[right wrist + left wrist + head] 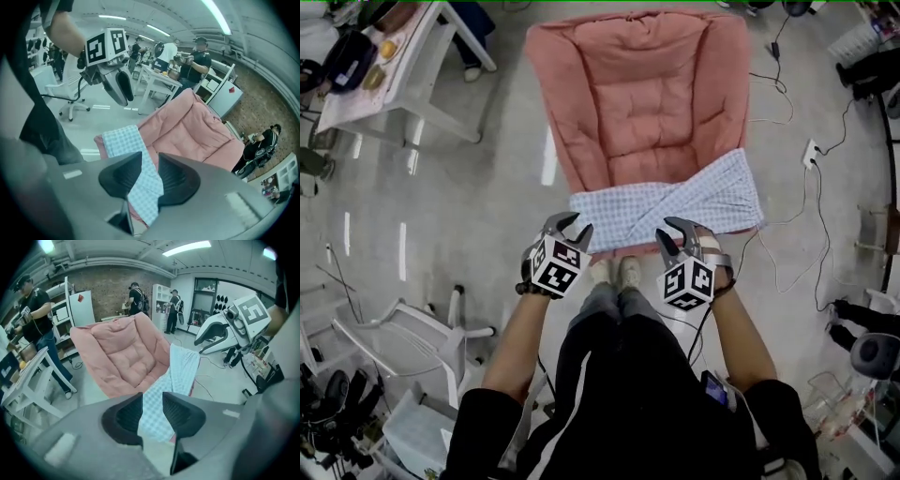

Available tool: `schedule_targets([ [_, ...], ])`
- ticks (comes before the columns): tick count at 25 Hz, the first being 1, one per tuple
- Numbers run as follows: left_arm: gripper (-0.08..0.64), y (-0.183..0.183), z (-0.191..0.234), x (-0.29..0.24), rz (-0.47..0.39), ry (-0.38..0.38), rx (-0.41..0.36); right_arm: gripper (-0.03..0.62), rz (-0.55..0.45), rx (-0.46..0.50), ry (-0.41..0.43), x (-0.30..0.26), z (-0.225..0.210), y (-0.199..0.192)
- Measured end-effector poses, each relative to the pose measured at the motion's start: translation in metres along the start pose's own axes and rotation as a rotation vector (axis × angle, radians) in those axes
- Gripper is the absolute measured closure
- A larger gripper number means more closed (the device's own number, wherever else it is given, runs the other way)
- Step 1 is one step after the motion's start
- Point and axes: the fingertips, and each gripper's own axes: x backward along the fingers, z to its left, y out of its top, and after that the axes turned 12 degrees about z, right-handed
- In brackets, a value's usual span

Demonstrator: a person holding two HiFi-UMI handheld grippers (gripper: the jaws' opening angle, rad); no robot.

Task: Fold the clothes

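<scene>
Head view: the cloth [675,202] lies flat across the cushion's [637,94] front edge, with its long axis running side to side. The left gripper [570,228] and right gripper [673,234] hang just off that edge on the person's side, about equally near.

Left gripper view: the jaws are partly spread and empty. The cloth shows through the gap, lying beyond on the cushion.

Right gripper view: the same, with nothing pinched.

Judgement: either grasp calls for a reach forward and down to the cloth's near hem.
</scene>
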Motion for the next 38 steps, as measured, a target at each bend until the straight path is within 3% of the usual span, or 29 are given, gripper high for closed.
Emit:
schedule_targets([
  [8,0.445,0.071,-0.013,0.027,-0.081,-0.070,-0.170,0.476,0.052,-0.108,-0.115,0.043,-0.043,-0.010],
  [15,0.445,0.139,-0.043,0.009,-0.119,-0.142,-0.261,0.477,0.144,-0.225,-0.189,0.064,-0.092,-0.091],
  [19,0.446,0.174,-0.064,-0.018,-0.103,-0.159,-0.263,0.477,0.163,-0.242,-0.193,0.060,-0.130,-0.142],
  [23,0.445,0.205,-0.088,-0.058,-0.064,-0.147,-0.209,0.479,0.142,-0.195,-0.152,0.037,-0.176,-0.187],
  [31,0.445,0.263,-0.117,-0.148,-0.027,-0.100,0.024,0.482,0.081,0.026,0.016,-0.038,-0.260,-0.251],
  [34,0.445,0.256,-0.127,-0.162,0.005,-0.084,0.131,0.485,0.068,0.089,0.083,-0.066,-0.270,-0.261],
  [38,0.445,0.236,-0.136,-0.175,0.051,-0.082,0.187,0.485,0.077,0.130,0.131,-0.106,-0.278,-0.264],
])
